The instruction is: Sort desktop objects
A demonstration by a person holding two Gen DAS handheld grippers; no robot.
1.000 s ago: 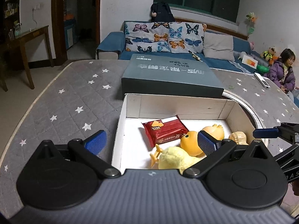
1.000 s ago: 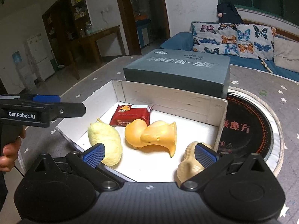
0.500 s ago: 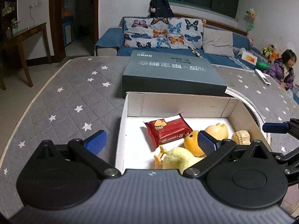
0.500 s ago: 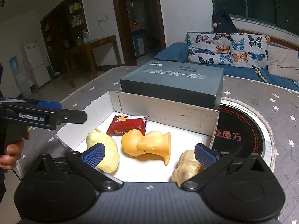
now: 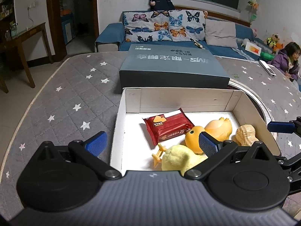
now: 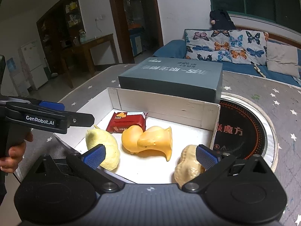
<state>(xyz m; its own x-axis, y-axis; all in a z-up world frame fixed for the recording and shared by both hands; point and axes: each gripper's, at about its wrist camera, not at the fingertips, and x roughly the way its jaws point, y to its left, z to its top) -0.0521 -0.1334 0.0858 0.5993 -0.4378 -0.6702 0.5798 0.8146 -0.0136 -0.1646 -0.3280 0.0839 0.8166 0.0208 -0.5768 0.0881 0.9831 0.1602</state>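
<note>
Two boxes (image 5: 175, 69), four toys (image 6: 156, 141), one snack packet (image 5: 167, 126)

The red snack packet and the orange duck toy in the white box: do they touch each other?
Touching. In the right wrist view the orange duck toy sits against the red snack packet with no white floor between them; the left wrist view agrees.

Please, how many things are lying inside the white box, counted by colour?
Red: 1, the snack packet
Orange: 1, the rubber duck
Yellow: 1, the plush chick
Beige: 1, the peanut toy
Total: 4 in the white box
</note>
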